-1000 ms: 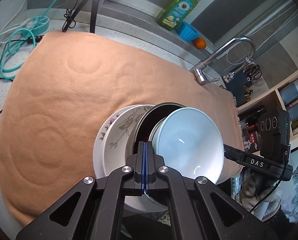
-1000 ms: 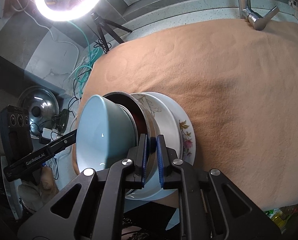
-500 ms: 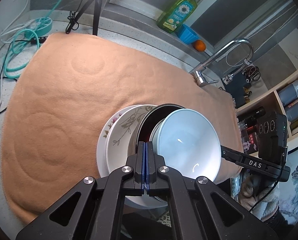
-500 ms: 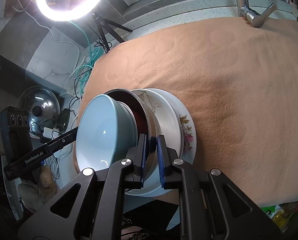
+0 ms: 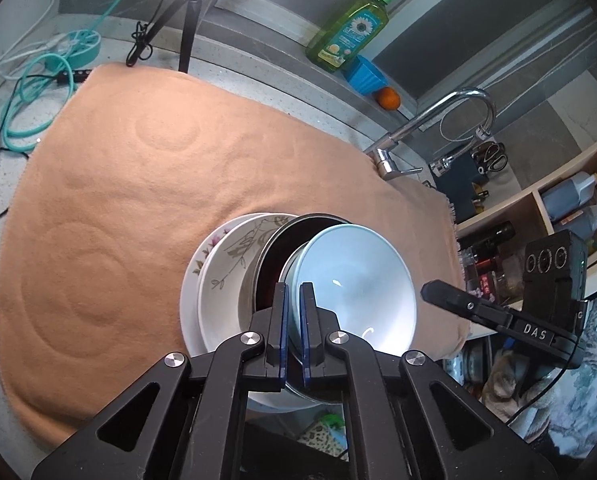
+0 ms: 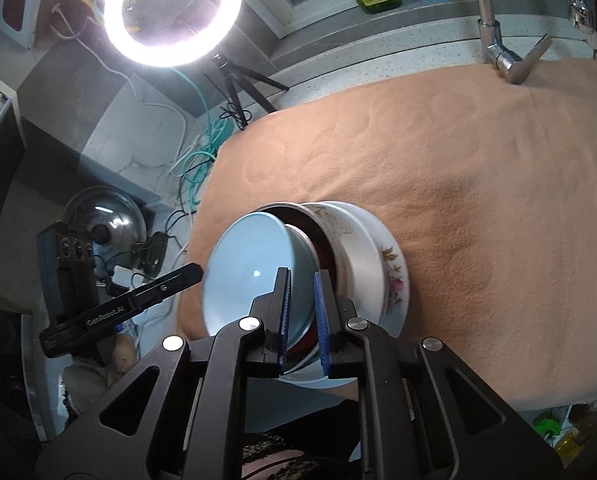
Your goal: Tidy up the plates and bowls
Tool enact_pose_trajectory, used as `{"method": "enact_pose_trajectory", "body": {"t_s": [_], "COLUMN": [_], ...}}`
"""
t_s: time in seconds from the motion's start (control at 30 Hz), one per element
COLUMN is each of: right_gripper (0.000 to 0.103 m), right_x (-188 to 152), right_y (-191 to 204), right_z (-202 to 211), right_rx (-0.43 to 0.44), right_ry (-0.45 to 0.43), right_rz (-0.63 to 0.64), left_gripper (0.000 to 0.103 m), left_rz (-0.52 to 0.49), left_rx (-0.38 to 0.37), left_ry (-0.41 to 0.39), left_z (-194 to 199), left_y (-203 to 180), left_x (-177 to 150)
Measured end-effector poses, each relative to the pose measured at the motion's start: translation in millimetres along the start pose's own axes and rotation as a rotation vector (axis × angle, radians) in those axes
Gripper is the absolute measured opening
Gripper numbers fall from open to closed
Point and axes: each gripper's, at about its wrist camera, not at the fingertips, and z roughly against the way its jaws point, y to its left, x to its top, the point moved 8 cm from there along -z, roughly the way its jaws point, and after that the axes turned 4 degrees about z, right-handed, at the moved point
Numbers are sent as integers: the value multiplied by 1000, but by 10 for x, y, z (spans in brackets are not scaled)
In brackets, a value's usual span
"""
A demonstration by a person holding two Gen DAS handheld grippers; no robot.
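We have the stack dead ahead of both claws: blue bowl point(image 5: 354, 280) in dark bowl point(image 5: 282, 256) on plates point(image 5: 218, 276). Left claw point(image 5: 294, 300) and right claw point(image 6: 302, 292), parted, straddle the rims; we should back straight off without nudging

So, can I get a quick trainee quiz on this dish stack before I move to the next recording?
1. True or false: the light blue bowl is the topmost dish.
2. What do the dishes rest on? A) peach cloth B) wooden tray C) wire rack
3. Fill in: the bottom plate has a ___ pattern on its rim.

Key: 1 true; 2 A; 3 floral.
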Motion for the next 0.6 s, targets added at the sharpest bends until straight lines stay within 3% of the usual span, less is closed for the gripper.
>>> {"method": "enact_pose_trajectory", "body": {"t_s": [0.6], "right_gripper": [11], "right_x": [-124], "right_y": [-55], "right_z": [-182], "right_rx": [7], "right_ry": [51], "right_rz": [-45], "left_gripper": [5], "left_rz": [-11], "left_rx": [-33], "left_ry": [20], "left_z": [4], "left_y": [-59], "left_x": [-40]}}
